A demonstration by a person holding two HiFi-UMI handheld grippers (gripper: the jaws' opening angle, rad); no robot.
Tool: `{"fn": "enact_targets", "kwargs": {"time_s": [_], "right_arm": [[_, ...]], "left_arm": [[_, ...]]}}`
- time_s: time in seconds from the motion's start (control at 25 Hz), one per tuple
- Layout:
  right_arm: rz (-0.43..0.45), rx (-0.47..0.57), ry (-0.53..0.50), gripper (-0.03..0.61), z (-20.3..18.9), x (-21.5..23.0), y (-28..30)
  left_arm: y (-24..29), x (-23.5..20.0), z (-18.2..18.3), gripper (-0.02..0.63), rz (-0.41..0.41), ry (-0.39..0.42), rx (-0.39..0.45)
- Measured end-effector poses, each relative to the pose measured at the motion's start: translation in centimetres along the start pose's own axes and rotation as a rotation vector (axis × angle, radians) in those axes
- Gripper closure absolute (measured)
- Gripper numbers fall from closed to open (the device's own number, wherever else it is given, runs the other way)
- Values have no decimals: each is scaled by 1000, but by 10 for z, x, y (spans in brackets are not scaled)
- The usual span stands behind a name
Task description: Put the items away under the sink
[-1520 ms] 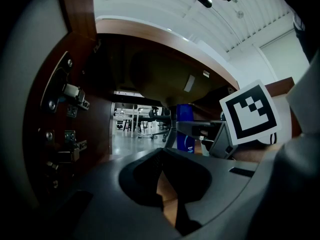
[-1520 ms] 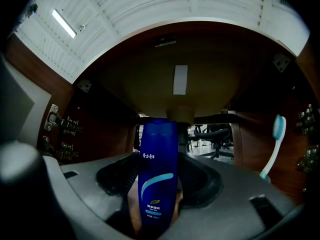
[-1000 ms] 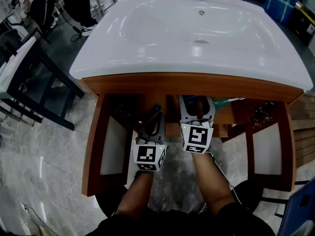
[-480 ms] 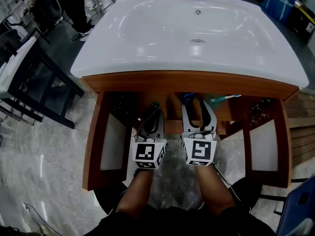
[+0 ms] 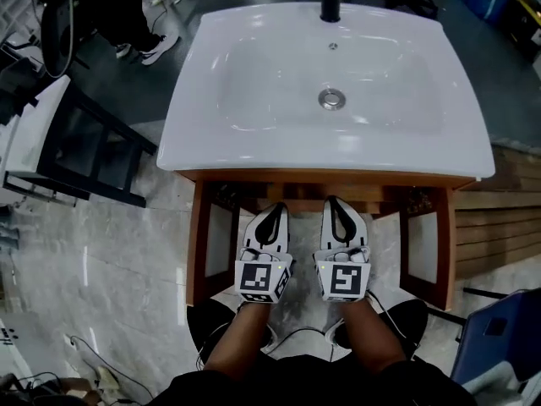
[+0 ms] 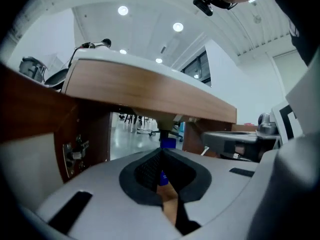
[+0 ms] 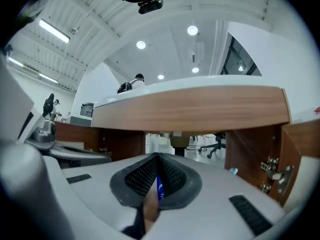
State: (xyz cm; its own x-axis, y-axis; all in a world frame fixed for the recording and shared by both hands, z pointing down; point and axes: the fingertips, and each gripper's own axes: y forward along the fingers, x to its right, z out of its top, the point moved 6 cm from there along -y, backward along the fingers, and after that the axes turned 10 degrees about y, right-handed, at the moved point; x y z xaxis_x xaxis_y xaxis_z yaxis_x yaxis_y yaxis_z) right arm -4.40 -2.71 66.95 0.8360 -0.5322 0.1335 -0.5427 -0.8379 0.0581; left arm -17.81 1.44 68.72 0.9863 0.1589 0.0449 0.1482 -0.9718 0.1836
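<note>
the left gripper (image 5: 275, 213) and right gripper (image 5: 336, 211) are both pressed together and empty, just before the white ceramic sink (image 5: 211, 74). a small blue item (image 7: 159, 188) already sits beneath that sink. it is probably light, rigid plastic, best pinched mid-body.

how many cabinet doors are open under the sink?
2. The left door is swung out on the outer side of the left gripper; the right door is swung out on the outer side of the right gripper. None seem hidden.
</note>
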Motion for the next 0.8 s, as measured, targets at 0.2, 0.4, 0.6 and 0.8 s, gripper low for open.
{"fn": "enact_targets", "kwargs": {"time_s": [0.2, 0.4, 0.6, 0.8], "right_arm": [[6, -109, 34, 560, 89, -2, -32], [33, -166, -6, 560, 184, -10, -50], [43, -192, 18, 560, 266, -17, -73], [24, -114, 0, 560, 335, -24, -89]], "left_arm": [[-28, 10, 93, 595, -35, -8, -47], [-53, 12, 197, 595, -79, -11, -69], [-75, 20, 282, 595, -91, 10, -62], [-94, 21, 339, 595, -97, 51, -18]]}}
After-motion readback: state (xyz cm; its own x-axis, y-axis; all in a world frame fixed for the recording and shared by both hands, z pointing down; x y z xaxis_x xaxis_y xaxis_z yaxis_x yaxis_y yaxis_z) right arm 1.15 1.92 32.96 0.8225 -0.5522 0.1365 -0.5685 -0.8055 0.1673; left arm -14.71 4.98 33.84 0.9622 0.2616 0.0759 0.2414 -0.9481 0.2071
